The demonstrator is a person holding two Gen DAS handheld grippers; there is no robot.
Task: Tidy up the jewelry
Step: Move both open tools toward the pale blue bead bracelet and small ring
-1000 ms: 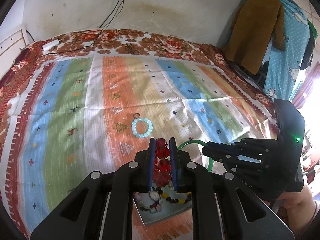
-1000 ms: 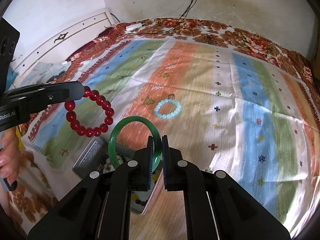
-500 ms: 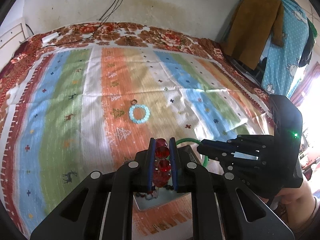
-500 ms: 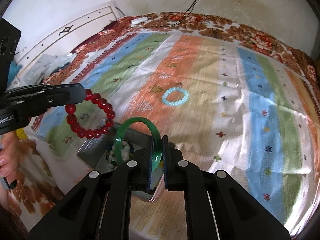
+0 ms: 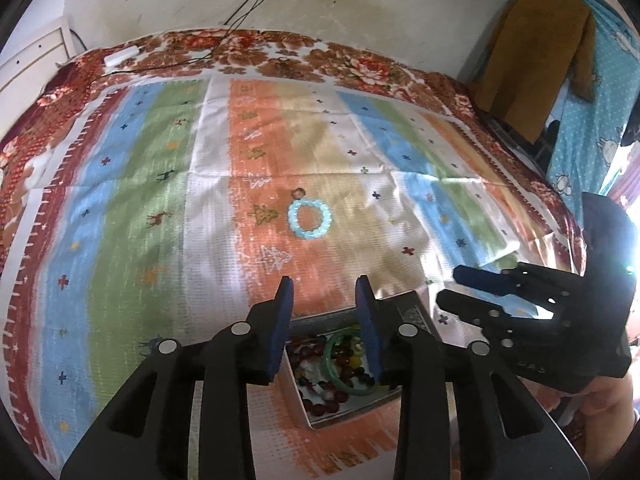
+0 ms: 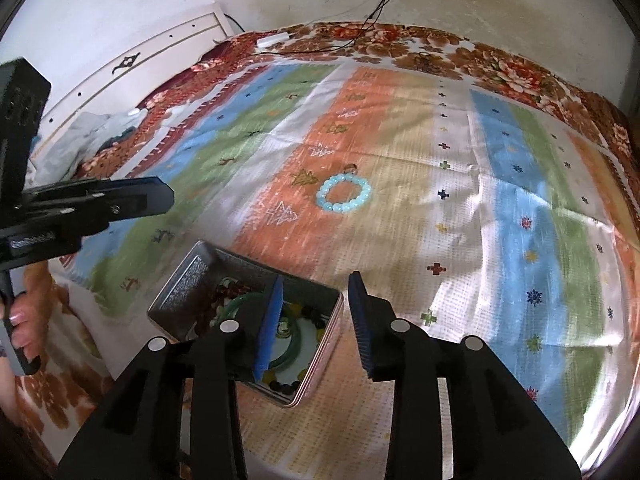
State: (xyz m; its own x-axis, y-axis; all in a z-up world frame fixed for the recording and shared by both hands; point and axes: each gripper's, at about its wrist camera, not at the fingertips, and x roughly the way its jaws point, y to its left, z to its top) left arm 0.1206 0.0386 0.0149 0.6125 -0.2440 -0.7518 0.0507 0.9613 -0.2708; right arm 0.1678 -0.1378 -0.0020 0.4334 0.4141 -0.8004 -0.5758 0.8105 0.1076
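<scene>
We hold both tongs over the near edge of the bed (image 5: 120,240), pointing down and forward toward the wall. Our left gripper (image 5: 325,292) has its jaws opening, with nothing between the blue pads; our right gripper (image 6: 316,292) is opening likewise and grips nothing.

Just below and between them sits the metal tin (image 6: 180,280), a square box lying open-side up on the striped cloth near the bed's near edge. From the right wrist view one corner points toward us and its sides run diagonally to the cloth's stripes. Inside it lies the green bangle (image 6: 298,350), flat on its side, ring face upward, resting on a heap of mixed beads. The red bead bracelet (image 5: 316,354) lies in the tin too, piled loosely beside and partly under the bangle; we cannot tell which way its loop runs.

Farther out, near the middle of the bed on the orange stripe, the pale blue bead bracelet (image 5: 309,219) lies flat as a round loop, well apart from the tin. A small ring (image 5: 298,192) sits just beyond it, toward the far edge.
</scene>
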